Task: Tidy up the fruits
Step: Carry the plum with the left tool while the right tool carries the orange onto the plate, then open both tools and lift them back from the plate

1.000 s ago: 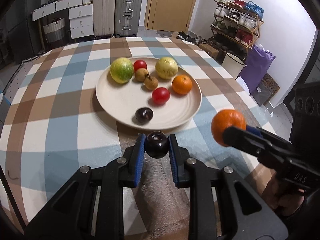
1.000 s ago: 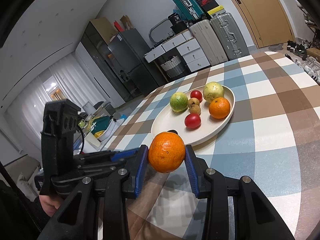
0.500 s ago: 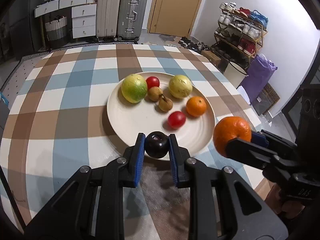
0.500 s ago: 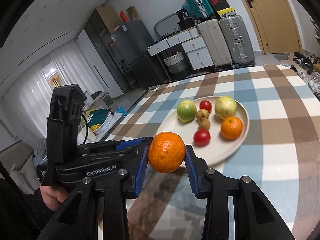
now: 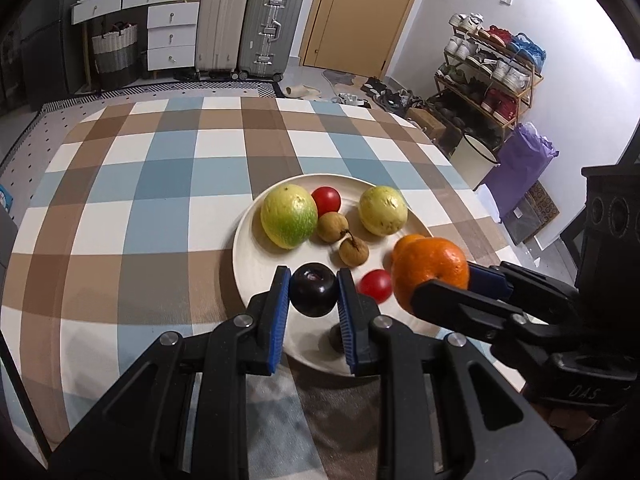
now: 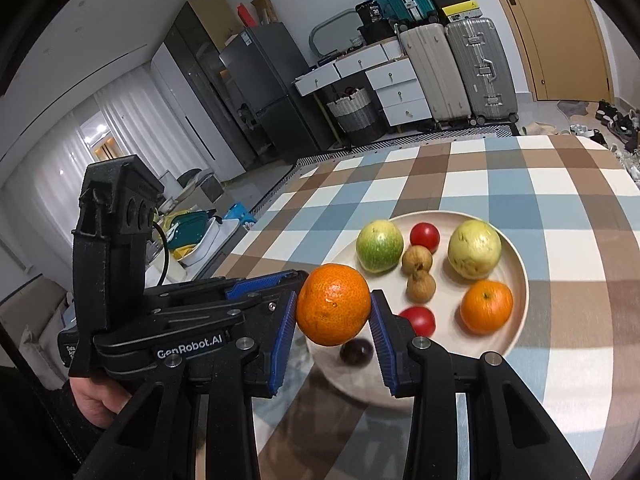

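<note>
In the left wrist view my left gripper [image 5: 313, 294] is shut on a dark plum [image 5: 313, 288], held over the near rim of the cream plate [image 5: 240, 256]. My right gripper [image 6: 333, 316] is shut on an orange [image 6: 333, 310], close beside the left one, over the same near edge. On the plate lie a green guava [image 6: 379, 245], a yellow guava [image 6: 474, 249], two tomatoes [image 6: 425, 236], two small brown fruits [image 6: 421, 286], another orange [image 6: 486, 306] and a second dark plum [image 6: 356, 352]. From the right wrist view the held plum is hidden behind the orange.
The plate sits on a round table with a brown, blue and white checked cloth [image 5: 160, 184]. Beyond its far edge stand suitcases [image 5: 248, 20], white drawers [image 5: 172, 36] and a shoe rack [image 5: 492, 64]. A person's hand [image 6: 92, 396] grips the left tool.
Both grippers have moved forward toward the plate with their fruits still held, from the cloth in front of it to over its near rim. The fruits on the plate have not moved.
</note>
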The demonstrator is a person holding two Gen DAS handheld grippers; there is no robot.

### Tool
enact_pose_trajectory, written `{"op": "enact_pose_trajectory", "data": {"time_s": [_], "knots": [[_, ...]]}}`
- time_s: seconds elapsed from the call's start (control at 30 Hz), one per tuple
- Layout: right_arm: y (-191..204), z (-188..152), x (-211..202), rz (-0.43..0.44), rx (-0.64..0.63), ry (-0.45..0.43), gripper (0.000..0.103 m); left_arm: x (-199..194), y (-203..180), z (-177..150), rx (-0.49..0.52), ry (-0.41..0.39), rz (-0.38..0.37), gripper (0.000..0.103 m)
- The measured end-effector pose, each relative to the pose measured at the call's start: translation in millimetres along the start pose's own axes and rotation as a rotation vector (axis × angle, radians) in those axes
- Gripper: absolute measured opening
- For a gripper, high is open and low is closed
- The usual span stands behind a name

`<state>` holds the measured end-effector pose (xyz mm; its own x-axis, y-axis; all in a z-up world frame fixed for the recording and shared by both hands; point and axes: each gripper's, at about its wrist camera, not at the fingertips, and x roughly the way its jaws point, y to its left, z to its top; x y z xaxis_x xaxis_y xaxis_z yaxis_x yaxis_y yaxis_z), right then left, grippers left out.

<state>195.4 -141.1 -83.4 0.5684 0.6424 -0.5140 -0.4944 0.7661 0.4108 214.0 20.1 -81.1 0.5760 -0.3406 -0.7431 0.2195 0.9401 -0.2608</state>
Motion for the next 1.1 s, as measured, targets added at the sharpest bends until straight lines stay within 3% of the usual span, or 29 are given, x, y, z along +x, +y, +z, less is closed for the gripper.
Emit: {"op": "enact_pose_trajectory", "data": {"time_s": [0.33,1.0,1.03,1.1], "knots": [[-9.4,13.5,32.6,-0.063,-0.018,0.076,0.037,22.9,11.4,8.4,-0.025,0.031,-0.018,0.02],[-18.3,18.5,52.6,-0.138,-0.03,0.091,0.038,41.9,21.4,10.8,-0.045,0.032,-0.046,0.02],[-18.8,18.5,51.7,-0.137,-0.028,0.084,0.039,42.6,21.2,11.6,-0.046,0.031,-0.041,0.021],[-21.0,18.3,47.8,-0.137,-0.017,0.061,0.052,44.0,21.3,13.0,-0.053,0.037,-0.051,0.021]]}}
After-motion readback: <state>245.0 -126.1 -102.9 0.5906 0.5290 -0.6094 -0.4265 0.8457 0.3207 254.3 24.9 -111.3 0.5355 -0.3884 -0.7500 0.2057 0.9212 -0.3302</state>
